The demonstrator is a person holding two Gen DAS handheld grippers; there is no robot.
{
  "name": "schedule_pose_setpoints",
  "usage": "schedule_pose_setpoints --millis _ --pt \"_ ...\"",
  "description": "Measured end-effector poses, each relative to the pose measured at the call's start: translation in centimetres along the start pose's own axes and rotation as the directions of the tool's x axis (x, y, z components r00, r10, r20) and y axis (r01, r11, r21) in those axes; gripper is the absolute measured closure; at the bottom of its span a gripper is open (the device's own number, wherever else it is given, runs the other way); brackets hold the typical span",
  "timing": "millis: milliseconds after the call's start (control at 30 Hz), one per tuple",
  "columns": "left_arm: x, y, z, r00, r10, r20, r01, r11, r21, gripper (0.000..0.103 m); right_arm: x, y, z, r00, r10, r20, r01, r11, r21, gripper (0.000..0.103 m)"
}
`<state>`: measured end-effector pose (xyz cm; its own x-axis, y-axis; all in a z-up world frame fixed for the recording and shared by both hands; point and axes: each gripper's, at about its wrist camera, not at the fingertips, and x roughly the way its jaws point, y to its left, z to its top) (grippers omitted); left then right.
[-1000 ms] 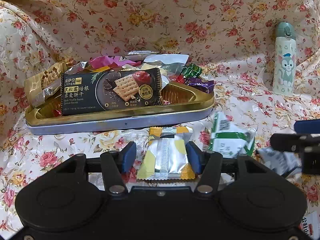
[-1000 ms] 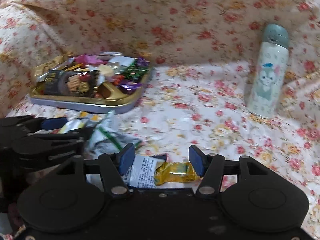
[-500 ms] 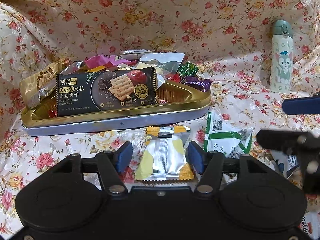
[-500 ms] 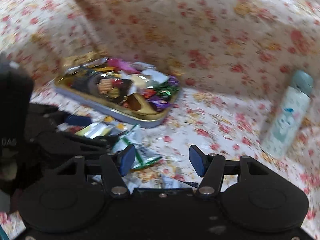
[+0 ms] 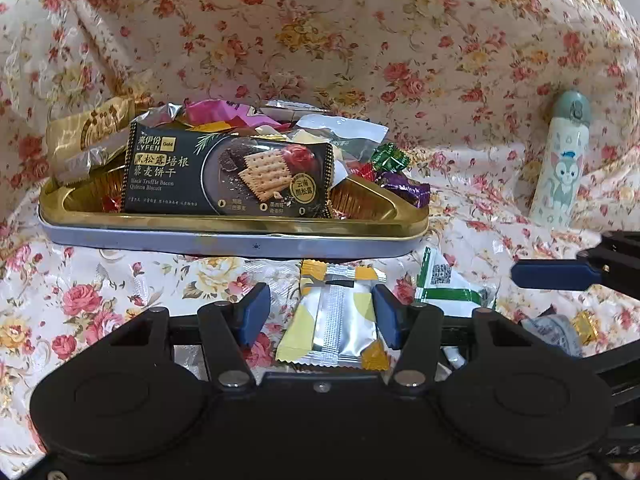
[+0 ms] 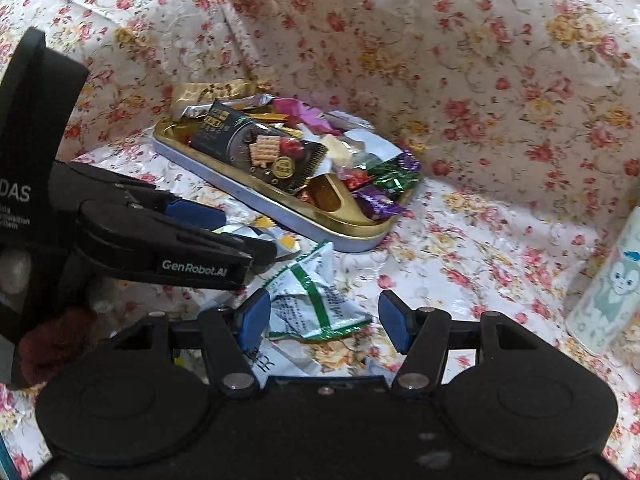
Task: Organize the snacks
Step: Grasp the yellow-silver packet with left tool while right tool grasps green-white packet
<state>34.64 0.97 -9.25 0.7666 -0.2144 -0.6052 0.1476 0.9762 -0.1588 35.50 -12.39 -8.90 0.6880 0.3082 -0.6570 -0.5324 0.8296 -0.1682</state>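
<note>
1. My left gripper [image 5: 320,312] straddles the yellow-and-silver packet [image 5: 334,316], which lies flat on the flowered cloth [image 5: 120,292]; its jaws have just been closing a little, but the left pad stands clear, so nothing is gripped yet
2. The tin tray [image 5: 240,236] sits at 12 o'clock from that packet, already heaped with wrappers and the black cracker pack [image 5: 228,176], so I judge it to be the collecting place
3. I line up along the packet's long axis so the pads meet its narrow sides, probably the firmest way to pinch a slippery foil
4. My right gripper [image 6: 324,320] hangs with jaws apart and empty over the green-and-white packet [image 6: 316,300], whose crumpled edge touches only my left pad
5. The tray [image 6: 360,236] lies at 12 o'clock of it, the cartoon bottle [image 6: 608,292] at 3 o'clock, well apart
</note>
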Motion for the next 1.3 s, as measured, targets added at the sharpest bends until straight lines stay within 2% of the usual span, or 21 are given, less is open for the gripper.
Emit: schedule_pose_setpoints --millis 200,333,367,400,433,467,600,700,733,867,900,1300 --pt "0.0 -0.2 0.0 1.000 0.009 -0.002 -0.009 1.000 0.013 0.043 1.6 0.5 -0.3 1.000 0.004 -0.004 -0.004 0.999 -0.040 0.043" --pt "0.0 -0.2 -0.1 1.000 0.016 -0.002 -0.016 1.000 0.026 0.043 1.3 0.1 -0.5 1.000 -0.017 -0.007 0.017 1.000 -0.019 0.052" --pt "0.0 -0.2 -0.1 1.000 0.017 -0.002 -0.017 0.999 0.028 0.043 1.2 0.1 -0.6 0.999 -0.038 -0.014 0.038 0.999 -0.014 0.064" --pt "0.0 -0.2 -0.1 1.000 0.017 -0.003 -0.017 0.999 0.030 0.043 1.2 0.0 -0.6 0.997 -0.068 -0.023 0.068 0.998 -0.012 0.069" --pt "0.1 -0.2 -0.1 1.000 0.017 -0.003 -0.017 0.999 0.032 0.043 1.2 -0.2 -0.7 0.995 -0.095 -0.042 0.095 0.995 -0.007 0.081" --pt "0.1 -0.2 -0.1 1.000 0.019 -0.003 -0.019 0.999 0.035 0.043 1.3 -0.5 -0.8 0.991 -0.116 -0.062 0.117 0.993 0.005 0.087" --pt "0.2 -0.6 -0.1 1.000 0.025 -0.005 -0.025 0.998 0.062 0.043 1.4 -2.2 -1.6 0.983 -0.151 -0.107 0.159 0.985 0.071 0.086" --pt "0.2 -0.9 -0.1 1.000 0.018 -0.006 -0.018 0.996 0.089 0.045 0.8 -2.7 -1.9 0.985 -0.149 -0.090 0.157 0.982 0.101 0.085" --pt "0.2 -1.0 -0.2 1.000 0.016 -0.005 -0.015 0.995 0.097 0.050 0.5 -2.7 -1.9 0.987 -0.141 -0.078 0.149 0.983 0.106 0.079" --pt "0.2 -1.0 -0.1 1.000 0.015 0.000 -0.015 0.995 0.097 0.052 -0.3 -2.2 -1.3 0.994 -0.111 -0.009 0.111 0.990 0.091 0.055" --pt "0.2 -0.9 -0.1 1.000 0.014 0.000 -0.014 0.995 0.095 0.052 -0.3 -2.0 -1.0 0.994 -0.112 0.003 0.111 0.990 0.085 0.053" --pt "-0.3 -0.7 -0.3 1.000 0.003 0.030 -0.005 0.998 0.066 0.055 2.9 -1.5 1.3 0.997 -0.074 -0.019 0.076 0.991 0.107 0.048"
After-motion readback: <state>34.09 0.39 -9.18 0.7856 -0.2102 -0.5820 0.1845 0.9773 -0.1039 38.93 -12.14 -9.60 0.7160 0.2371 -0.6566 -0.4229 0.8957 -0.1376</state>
